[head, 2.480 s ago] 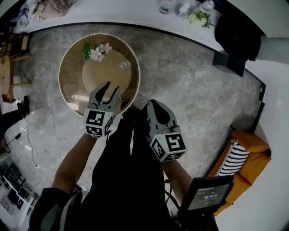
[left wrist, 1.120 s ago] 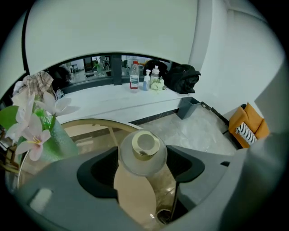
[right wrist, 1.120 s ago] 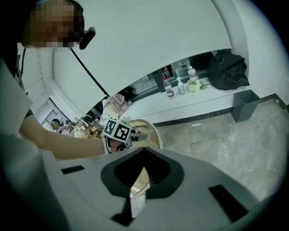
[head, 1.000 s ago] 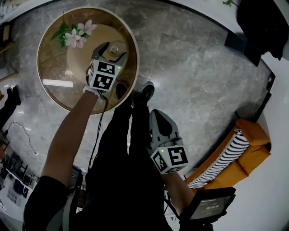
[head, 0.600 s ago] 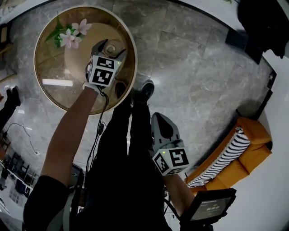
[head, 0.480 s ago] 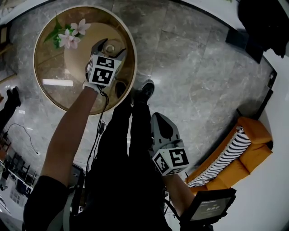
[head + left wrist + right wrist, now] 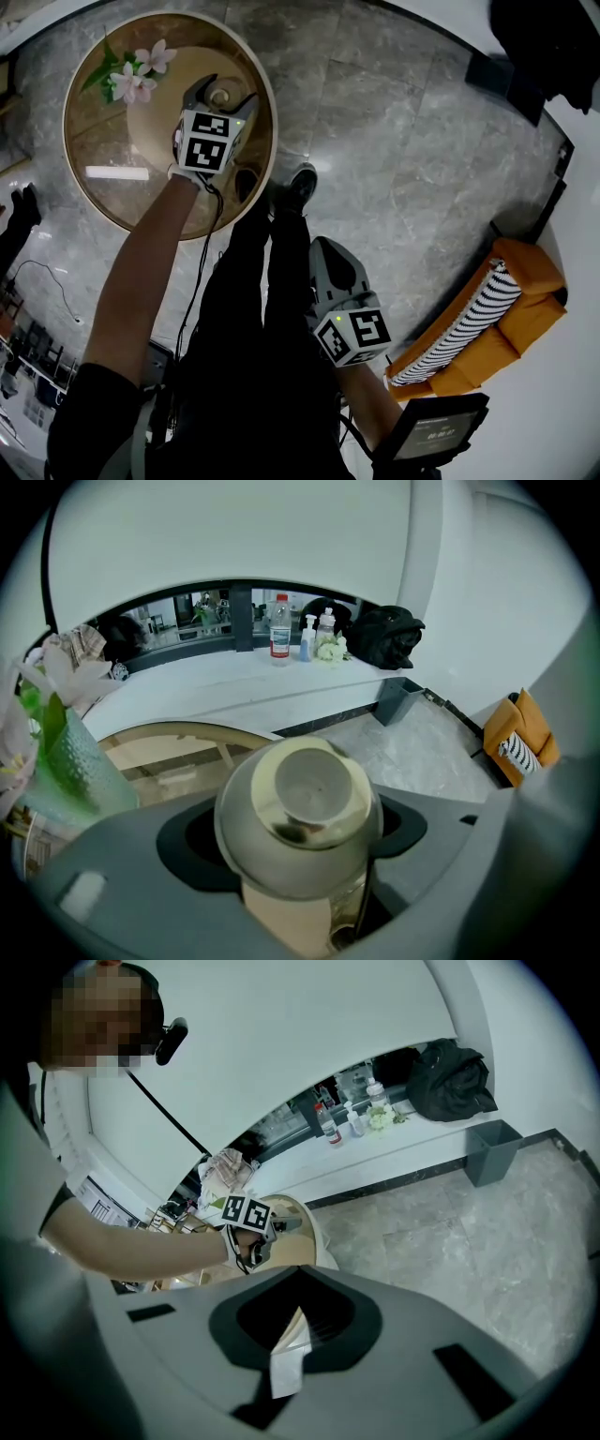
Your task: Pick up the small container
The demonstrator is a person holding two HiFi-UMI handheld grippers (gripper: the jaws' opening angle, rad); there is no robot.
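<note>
the left gripper [image 7: 302, 878] has its fingers [image 7: 198, 92] closed on the small container [image 7: 298, 816], which stands upright on the round tabletop [image 7: 105, 202] near the pink flowers [image 7: 128, 79]. the right gripper [image 7: 289, 1342] has its fingers pressed together with nothing between them, held low beside the person's legs, well apart from the tabletop.

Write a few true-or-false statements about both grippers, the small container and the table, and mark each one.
1. The small container stands between the left gripper's jaws. True.
2. The right gripper grips a bottle. False: its jaws are together on nothing.
3. The flowers stand on the round table. True.
4. The right gripper reaches over the round table. False: it hangs low over the floor, beside the person's legs.
</note>
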